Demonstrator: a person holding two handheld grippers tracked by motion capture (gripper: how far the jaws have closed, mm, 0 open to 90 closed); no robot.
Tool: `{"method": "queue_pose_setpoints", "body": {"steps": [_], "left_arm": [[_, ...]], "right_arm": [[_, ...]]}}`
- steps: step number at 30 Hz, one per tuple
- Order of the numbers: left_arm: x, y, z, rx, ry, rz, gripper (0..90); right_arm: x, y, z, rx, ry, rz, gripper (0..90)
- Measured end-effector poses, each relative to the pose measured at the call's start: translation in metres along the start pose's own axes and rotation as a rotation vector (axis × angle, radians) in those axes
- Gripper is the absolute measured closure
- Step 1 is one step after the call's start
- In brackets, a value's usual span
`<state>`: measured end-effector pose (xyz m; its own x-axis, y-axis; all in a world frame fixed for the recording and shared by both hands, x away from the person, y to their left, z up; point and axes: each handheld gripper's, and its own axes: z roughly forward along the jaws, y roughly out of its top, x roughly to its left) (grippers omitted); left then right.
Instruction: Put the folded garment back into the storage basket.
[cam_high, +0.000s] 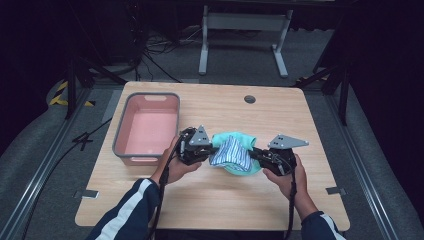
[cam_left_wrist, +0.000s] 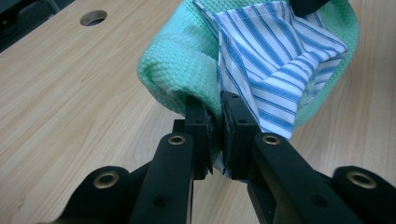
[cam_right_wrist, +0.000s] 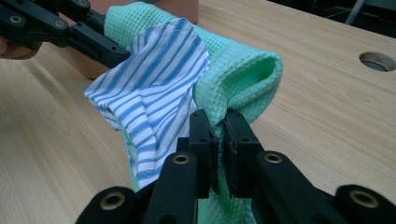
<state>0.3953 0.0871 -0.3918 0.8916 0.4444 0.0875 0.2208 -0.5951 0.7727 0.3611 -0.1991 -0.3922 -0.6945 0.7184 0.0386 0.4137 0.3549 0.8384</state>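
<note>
Two cloths, one green (cam_high: 243, 137), one striped (cam_high: 229, 151); two claws, left (cam_high: 212, 150) and right (cam_high: 253, 152), each pinching both. One bin (cam_high: 146, 125) on desk (cam_high: 210, 195).

Mint-green waffle cloth (cam_high: 239, 138), blue-and-white striped cloth (cam_high: 230, 151), pink bin (cam_high: 148, 126) with grey rim.

Cloths (cam_high: 232, 152) between left hand-held gripper (cam_high: 212, 150) and right hand-held gripper (cam_high: 252, 153), bin (cam_high: 119, 134) left on table (cam_high: 210, 200)

Dark room; grey carpet floor (cam_high: 240, 60); white metal stand (cam_high: 244, 22) behind the light wood surface (cam_high: 210, 200); cables (cam_high: 150, 55) on floor.
</note>
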Motion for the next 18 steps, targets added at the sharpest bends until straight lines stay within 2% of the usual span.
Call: {"method": "queue_pose_setpoints", "body": {"steps": [9,10,13,16,18], "left_arm": [[0.011,-0.002,-0.021,-0.033,0.023,-0.029,82.3],[0.013,-0.002,-0.024,-0.034,0.033,-0.021,82.3],[0.017,-0.004,-0.032,-0.045,0.049,-0.047,82.3],[0.022,-0.004,-0.040,-0.049,0.075,-0.044,82.3],[0.025,-0.005,-0.048,-0.063,0.086,-0.058,82.3]], "right_arm": [[0.008,0.021,0.009,-0.010,0.017,-0.037,83.0],[0.009,0.023,0.010,-0.011,0.018,-0.043,83.0],[0.012,0.034,0.013,-0.009,0.019,-0.063,83.0],[0.016,0.045,0.018,-0.010,0.021,-0.083,83.0],[0.020,0.053,0.021,-0.015,0.025,-0.093,83.0]]}}
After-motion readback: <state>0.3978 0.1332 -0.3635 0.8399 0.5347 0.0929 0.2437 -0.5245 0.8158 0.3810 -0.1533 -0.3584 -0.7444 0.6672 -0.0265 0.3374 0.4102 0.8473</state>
